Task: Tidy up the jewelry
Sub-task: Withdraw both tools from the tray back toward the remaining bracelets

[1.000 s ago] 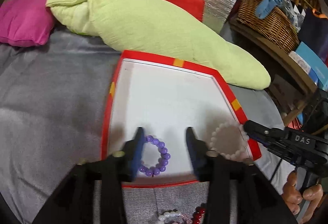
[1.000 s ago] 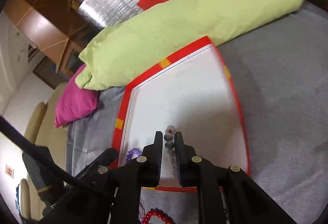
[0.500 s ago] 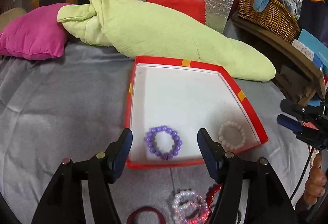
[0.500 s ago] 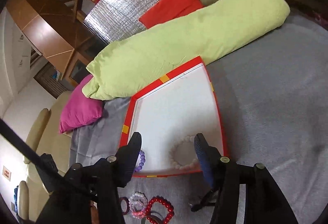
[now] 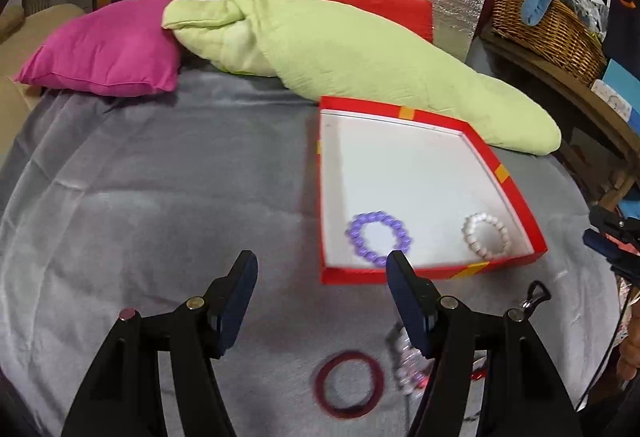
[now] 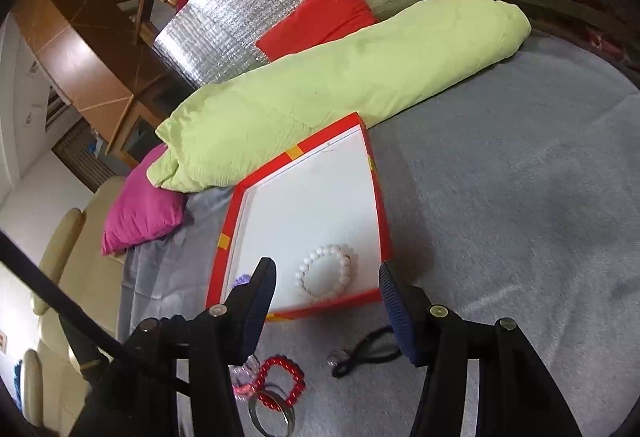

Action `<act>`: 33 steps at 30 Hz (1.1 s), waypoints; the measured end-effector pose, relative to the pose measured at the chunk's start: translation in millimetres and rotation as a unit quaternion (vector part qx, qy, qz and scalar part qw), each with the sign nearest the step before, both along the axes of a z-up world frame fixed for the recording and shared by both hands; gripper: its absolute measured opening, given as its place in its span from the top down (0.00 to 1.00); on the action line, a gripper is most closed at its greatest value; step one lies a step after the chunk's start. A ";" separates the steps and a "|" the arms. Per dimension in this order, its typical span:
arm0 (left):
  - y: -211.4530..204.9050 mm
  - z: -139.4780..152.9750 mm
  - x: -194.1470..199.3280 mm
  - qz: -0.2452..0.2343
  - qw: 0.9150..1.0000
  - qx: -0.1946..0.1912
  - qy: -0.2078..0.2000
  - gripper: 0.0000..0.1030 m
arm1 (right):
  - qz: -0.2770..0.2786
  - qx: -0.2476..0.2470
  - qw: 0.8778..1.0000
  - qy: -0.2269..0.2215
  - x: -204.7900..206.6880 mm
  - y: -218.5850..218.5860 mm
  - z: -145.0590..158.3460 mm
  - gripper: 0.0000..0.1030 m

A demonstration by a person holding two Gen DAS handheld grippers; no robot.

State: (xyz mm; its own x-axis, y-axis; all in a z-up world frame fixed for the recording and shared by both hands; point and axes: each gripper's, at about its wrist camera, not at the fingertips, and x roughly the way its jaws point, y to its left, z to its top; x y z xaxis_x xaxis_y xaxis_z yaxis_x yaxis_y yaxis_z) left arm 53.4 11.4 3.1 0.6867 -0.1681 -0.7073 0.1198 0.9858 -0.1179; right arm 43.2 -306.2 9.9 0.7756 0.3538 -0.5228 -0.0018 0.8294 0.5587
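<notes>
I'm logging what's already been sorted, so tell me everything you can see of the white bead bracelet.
The white bead bracelet is a closed ring of round, glossy, pearl-like white beads. It lies flat on the white floor of the red tray, in the near corner by the rim, apart from the purple bead bracelet. Nothing grips it: the right gripper stands open above the near edge, clear of the beads.
</notes>
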 end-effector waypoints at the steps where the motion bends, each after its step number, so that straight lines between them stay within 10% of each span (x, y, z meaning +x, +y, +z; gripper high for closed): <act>1: 3.0 -0.2 -2.7 0.002 1.000 0.006 -0.001 0.34 | 0.005 -0.005 1.000 0.001 -4.2 1.6 -0.8 0.44; 23: 19.4 -11.6 -48.8 0.016 0.999 0.020 0.028 0.34 | 0.055 -0.048 0.997 0.030 -49.2 36.0 -25.6 0.44; 33: 34.3 -15.3 -39.3 0.049 0.998 0.004 0.044 0.34 | 0.181 -0.178 0.967 0.032 -55.4 127.5 -55.0 0.31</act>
